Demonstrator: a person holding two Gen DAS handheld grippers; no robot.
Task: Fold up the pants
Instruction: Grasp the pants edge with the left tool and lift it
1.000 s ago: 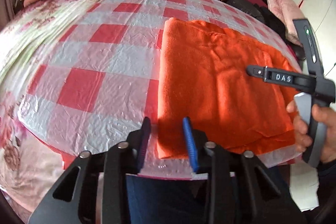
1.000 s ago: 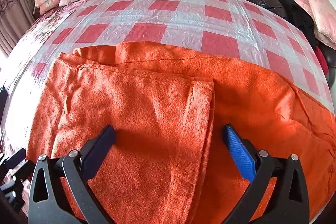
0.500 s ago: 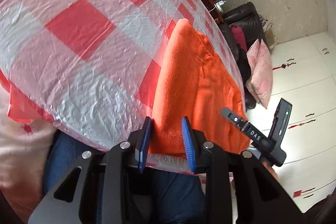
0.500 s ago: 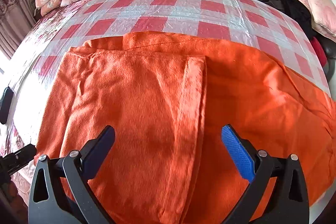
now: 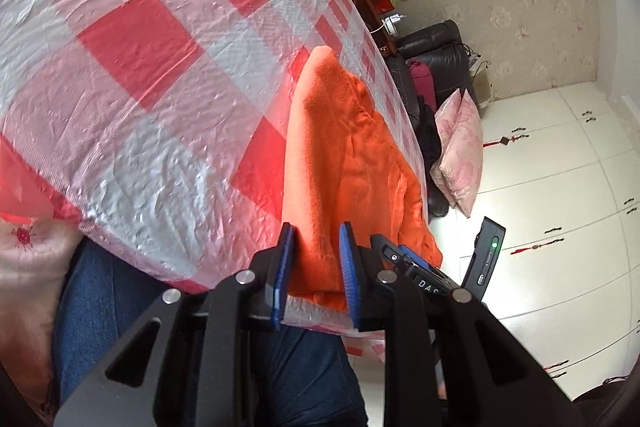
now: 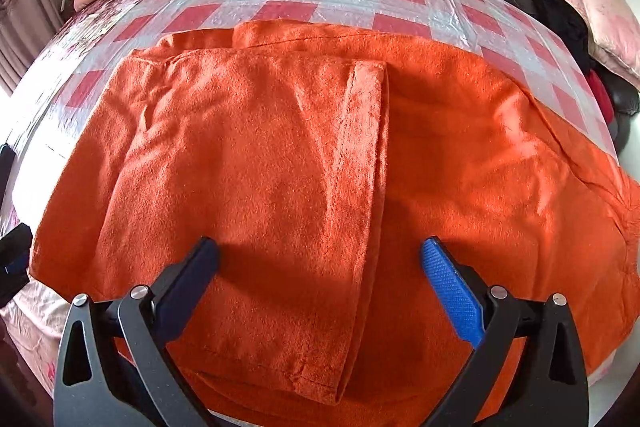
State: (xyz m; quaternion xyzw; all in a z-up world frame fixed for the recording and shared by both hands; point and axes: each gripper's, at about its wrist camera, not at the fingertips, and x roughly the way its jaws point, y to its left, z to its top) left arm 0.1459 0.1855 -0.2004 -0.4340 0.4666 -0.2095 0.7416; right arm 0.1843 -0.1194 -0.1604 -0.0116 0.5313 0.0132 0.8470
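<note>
Since a second ago your left gripper (image 5: 316, 263) has rolled and dropped to the bed's near edge, its fingers closing around the orange pants' (image 6: 280, 167) left folded edge; whether they already pinch it is hard to tell. The pants lie folded on the checked plastic sheet (image 5: 140, 47). Your right gripper (image 6: 320, 267) hovers released above them, partly hidden in the left view.

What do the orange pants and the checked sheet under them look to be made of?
The orange pants look like a soft, matte napped fabric, perhaps fleece or brushed cotton: fuzzy surface, no sheen. The checked sheet looks like thin plastic film: glossy highlights and fine crinkles, with the checks printed in red and translucent white.
</note>
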